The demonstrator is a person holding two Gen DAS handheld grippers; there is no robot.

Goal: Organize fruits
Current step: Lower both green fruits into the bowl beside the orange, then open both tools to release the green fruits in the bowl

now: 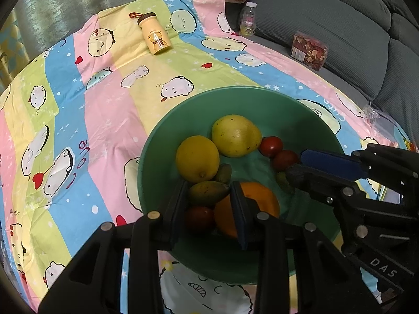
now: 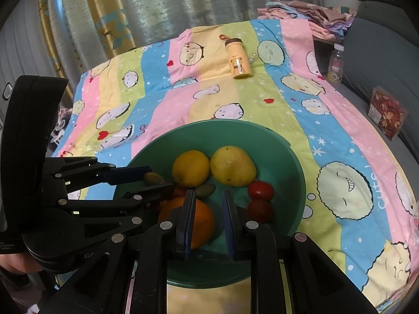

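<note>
A green bowl on the striped cartoon cloth holds a lemon, a big yellow fruit, an orange, red tomatoes and small green fruits. My left gripper reaches into the bowl's near side and is shut on a small green mango-like fruit. My right gripper hangs over the bowl with its jaws drawn in and nothing between them. Another small green fruit lies just past its tips.
A yellow bear bottle lies on the cloth farther back. A clear drink bottle and a box of dried fruit stand on the grey sofa to the right. Folded clothes and curtains are behind.
</note>
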